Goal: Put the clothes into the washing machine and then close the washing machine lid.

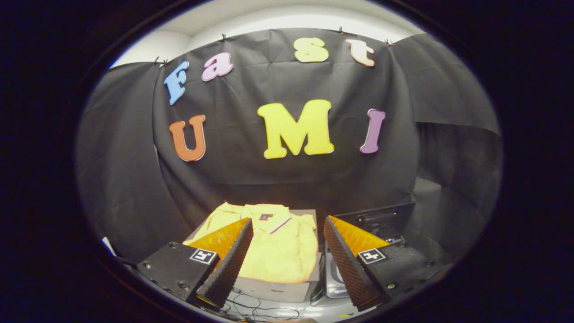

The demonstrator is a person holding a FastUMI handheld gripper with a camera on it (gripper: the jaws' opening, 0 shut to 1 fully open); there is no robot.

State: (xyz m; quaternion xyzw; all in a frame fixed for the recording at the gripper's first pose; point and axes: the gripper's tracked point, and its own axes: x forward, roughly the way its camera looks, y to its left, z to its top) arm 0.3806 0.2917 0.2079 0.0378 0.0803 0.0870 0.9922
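Note:
A yellow polo shirt (278,244) lies folded flat on a grey box (273,289), just ahead of and between my fingers. My gripper (287,229) hangs above it, open wide, with nothing between its fingers. The left fingertip sits over the shirt's left edge. To the right of the shirt stands a small toy washing machine (341,278), with its dark lid (381,217) standing raised behind the right finger. Most of the machine is hidden by that finger.
The booth's black cloth wall (287,179) rises close behind the box and the machine. Thin black cables (255,309) lie on the pale table below the box's front.

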